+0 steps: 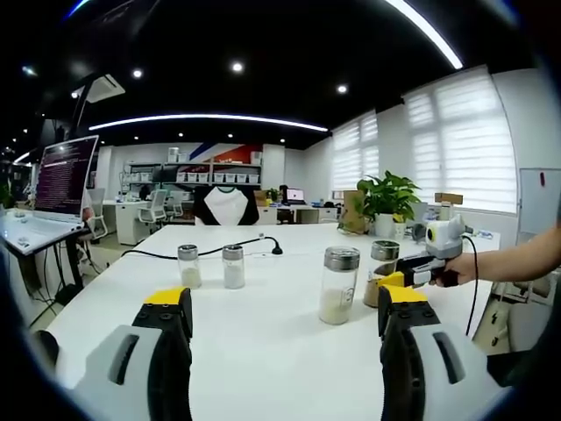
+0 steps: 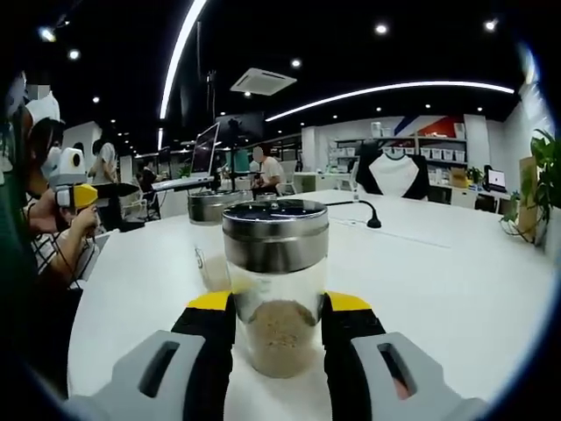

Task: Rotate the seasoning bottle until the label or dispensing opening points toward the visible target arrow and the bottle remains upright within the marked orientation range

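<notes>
A wide white bench (image 1: 289,351) carries everything here, and 4 glass shakers stand on it in the left gripper view: 2 small ones (image 1: 188,265) (image 1: 233,266) side by side further back, then a taller one with pale powder (image 1: 338,285), and just beside that the seasoning bottle (image 1: 382,272) the right gripper (image 1: 396,279) has reached in around. A black cable (image 1: 210,250) runs across the bench behind the small pair.

From the right gripper view, the seasoning bottle (image 2: 275,285) stands upright between the yellow-tipped fingers (image 2: 213,326), which sit at either side of its glass body, low down, at the level of the brownish granules. They look to be touching or all but touching the glass; I can't say for sure that they are pressing on it. No arrow or marking is visible to me on the bench.

The left gripper (image 1: 285,320) hovers with its fingers spread wide, nothing between them, well short of the shakers.

As for handling, I'd judge the bottle light, being under half full, rigid, and smooth enough to slip under a loose hold. Glass is breakable, so a firm but modest squeeze suits it. The low hold on the body seems right: it keeps the steel cap (image 2: 275,235) free and the bottle steady, less likely to tip while it is turned on its base.
</notes>
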{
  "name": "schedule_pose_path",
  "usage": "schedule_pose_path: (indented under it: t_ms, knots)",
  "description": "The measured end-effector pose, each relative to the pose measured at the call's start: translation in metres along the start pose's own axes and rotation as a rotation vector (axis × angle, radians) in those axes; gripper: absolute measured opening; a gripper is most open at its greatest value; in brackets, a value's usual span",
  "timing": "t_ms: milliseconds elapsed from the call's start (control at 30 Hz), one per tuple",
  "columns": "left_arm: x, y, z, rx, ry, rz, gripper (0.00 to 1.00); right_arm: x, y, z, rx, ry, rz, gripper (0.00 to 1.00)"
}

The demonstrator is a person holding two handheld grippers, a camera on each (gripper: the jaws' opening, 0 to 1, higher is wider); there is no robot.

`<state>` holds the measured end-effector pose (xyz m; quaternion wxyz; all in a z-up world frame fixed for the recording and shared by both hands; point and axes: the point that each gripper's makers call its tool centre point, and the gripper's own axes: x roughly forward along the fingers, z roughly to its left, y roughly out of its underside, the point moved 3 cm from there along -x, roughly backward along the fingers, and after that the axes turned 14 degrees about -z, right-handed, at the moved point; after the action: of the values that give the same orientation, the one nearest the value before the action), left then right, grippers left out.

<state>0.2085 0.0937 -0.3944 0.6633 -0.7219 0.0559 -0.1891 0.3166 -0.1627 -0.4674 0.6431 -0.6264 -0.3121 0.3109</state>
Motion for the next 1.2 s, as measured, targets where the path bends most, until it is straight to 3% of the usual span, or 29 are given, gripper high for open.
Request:
schedule_pose_path:
  t_ms: [500,1200]
  knots:
    - [-0.0035,0.0,0.0042,0.005,-0.013,0.005,0.92,0.0002,0.0002,-0.0018,-0.012,-0.138,0.009,0.37]
    - [-0.0038,-0.0019,0.0062,0.008,-0.017,0.002,0.92,0.0022,0.002,-0.0025,0.003,-0.241,0.018,0.37]
